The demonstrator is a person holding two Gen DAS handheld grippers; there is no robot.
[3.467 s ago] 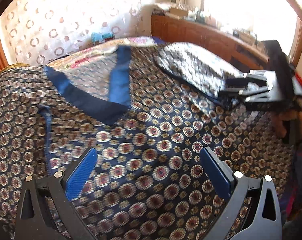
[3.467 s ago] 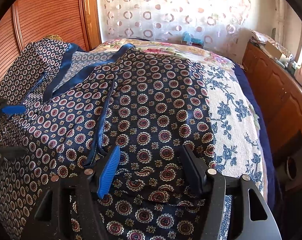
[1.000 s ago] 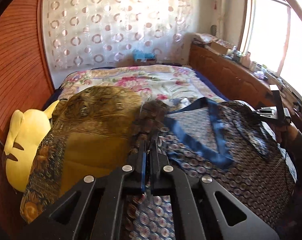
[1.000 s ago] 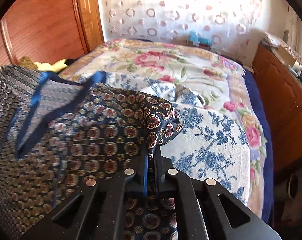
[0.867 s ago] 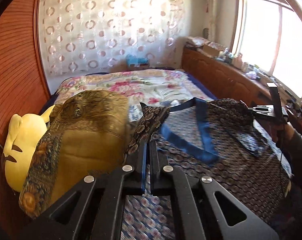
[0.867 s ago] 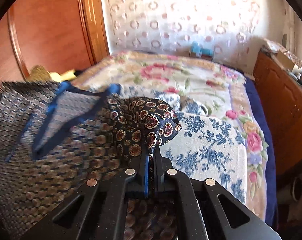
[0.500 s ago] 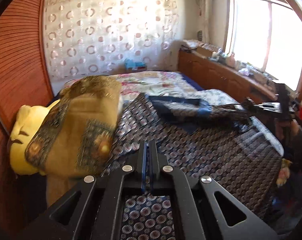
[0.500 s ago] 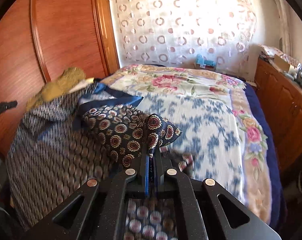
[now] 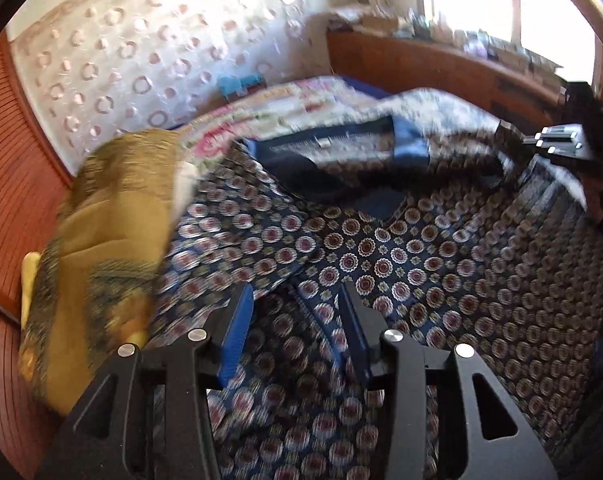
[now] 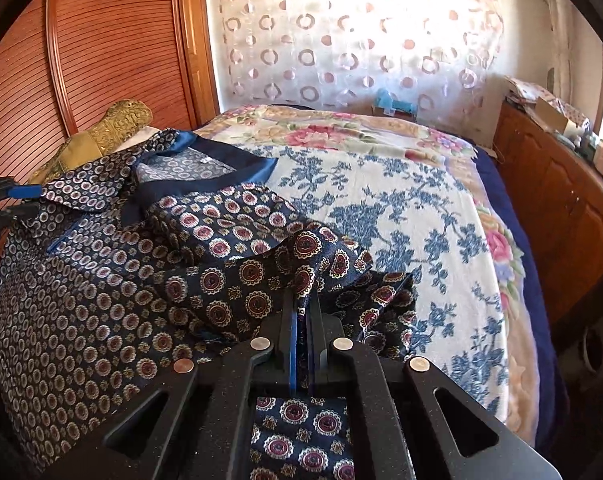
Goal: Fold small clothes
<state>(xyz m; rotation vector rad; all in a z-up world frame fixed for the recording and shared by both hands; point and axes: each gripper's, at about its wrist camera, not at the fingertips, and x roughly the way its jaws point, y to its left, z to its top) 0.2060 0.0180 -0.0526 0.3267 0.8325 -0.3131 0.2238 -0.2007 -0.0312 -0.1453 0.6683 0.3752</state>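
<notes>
The left tongs (image 9: 295,320) are opening, their blue pads apart over the patterned shirt (image 9: 401,256); a fold of the cloth lies between them, but the pads do not press it. The right tongs (image 10: 300,332) are clenched tight on a bunched edge of the same shirt (dark blue with round flowers). The shirt spreads out ahead of both tongs on the bed (image 10: 441,216). A gold cloth (image 9: 101,232) lies just left of the left tongs.
</notes>
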